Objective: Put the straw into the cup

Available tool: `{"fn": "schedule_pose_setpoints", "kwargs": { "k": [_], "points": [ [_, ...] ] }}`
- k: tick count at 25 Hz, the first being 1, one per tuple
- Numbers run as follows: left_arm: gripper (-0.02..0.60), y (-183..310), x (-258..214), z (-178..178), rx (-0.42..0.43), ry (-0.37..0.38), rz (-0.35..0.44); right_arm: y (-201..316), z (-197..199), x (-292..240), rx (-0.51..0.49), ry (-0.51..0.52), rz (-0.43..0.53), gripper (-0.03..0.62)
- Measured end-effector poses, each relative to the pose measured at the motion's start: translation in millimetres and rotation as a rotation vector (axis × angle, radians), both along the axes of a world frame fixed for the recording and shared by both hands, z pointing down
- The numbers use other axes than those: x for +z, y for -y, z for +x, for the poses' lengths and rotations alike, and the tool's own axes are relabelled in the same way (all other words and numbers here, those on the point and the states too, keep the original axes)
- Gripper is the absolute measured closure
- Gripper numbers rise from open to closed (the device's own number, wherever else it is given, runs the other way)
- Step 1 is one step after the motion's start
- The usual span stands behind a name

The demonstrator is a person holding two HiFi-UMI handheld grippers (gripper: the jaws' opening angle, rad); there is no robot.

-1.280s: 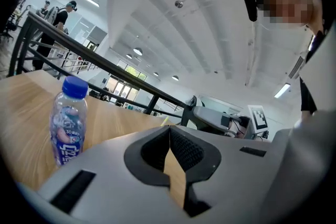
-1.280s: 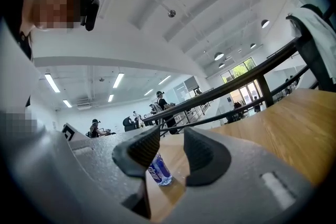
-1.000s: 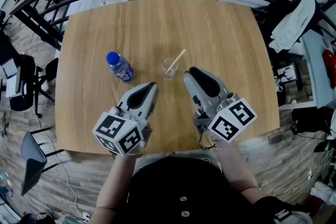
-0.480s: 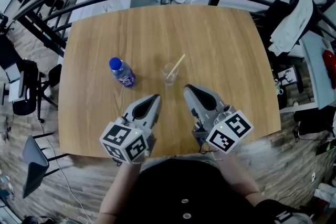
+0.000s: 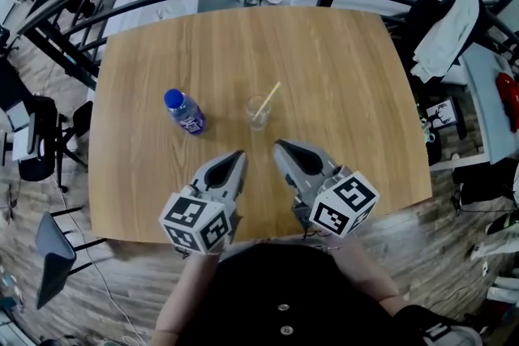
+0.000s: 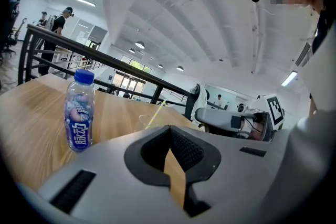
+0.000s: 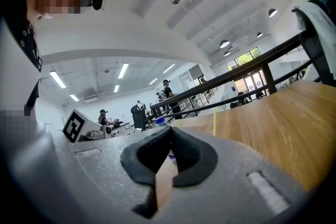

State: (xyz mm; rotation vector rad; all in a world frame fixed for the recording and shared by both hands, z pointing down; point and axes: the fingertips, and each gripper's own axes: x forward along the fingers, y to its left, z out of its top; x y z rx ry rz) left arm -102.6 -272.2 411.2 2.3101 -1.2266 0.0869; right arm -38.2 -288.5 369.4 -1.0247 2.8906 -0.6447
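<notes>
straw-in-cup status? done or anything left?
Done: the straw stands in the clear cup, leaning over its rim. In hand: nothing. The left gripper and right gripper are both shut and empty, short of the cup. Left: nothing that shows; the job looks complete.

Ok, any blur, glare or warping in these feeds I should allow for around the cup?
Head view: sharp and evenly lit, no glare; fisheye bows the table edges, and the clear cup reads faint. Left gripper view: dark round vignette, bottle crisp, cup pale and low-contrast. Right gripper view: same vignette, the straw shows only as a thin line.
</notes>
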Motion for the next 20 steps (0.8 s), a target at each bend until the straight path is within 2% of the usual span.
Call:
{"fn": "schedule_pose_setpoints", "kwargs": {
  "k": [4, 20],
  "points": [
    [0.565, -1.0, 3.7, -0.5, -0.001, 0.020, -0.018, 1.5, 2.4, -0.6, 0.008, -0.004, -0.003, 0.595],
    [0.565, -4.3, 2.5, 3.2, 0.009, -0.014, -0.012, -4.3, -3.9, 1.8, -0.025, 0.002, -0.019, 0.597]
  ]
}}
